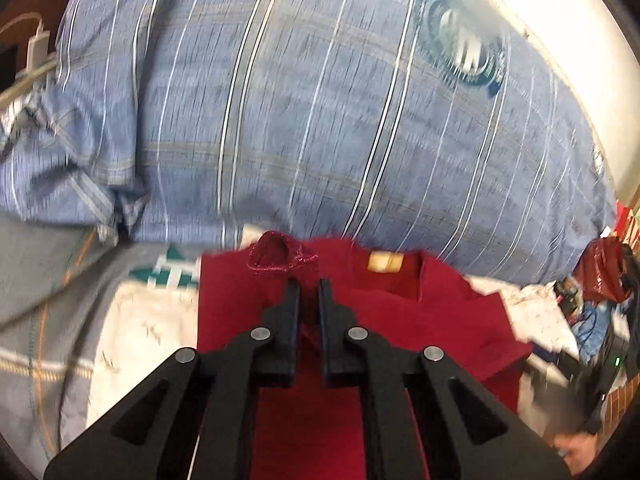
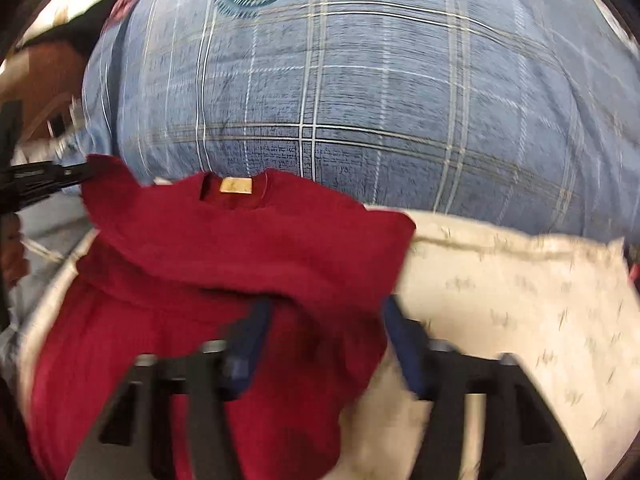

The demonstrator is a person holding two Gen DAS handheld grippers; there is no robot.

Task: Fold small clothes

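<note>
A small dark red garment (image 1: 400,320) (image 2: 240,248) with a tan neck label (image 2: 236,185) lies on a cream sheet, neck toward the blue bedding. My left gripper (image 1: 309,284) is shut on a pinch of the red cloth near a sleeve opening (image 1: 276,254). In the right wrist view the left gripper (image 2: 76,174) comes in from the left edge and lifts the garment's corner. My right gripper (image 2: 326,308) has its jaws apart, with a fold of the red cloth draped over and between its blue fingers (image 2: 404,340). That view is blurred.
A bulky blue plaid pillow or duvet (image 1: 300,100) (image 2: 380,100) rises right behind the garment. The cream sheet (image 2: 520,300) spreads to the right. A white charger and cable (image 1: 38,46) sit far left, and a red bag (image 1: 602,268) and clutter far right.
</note>
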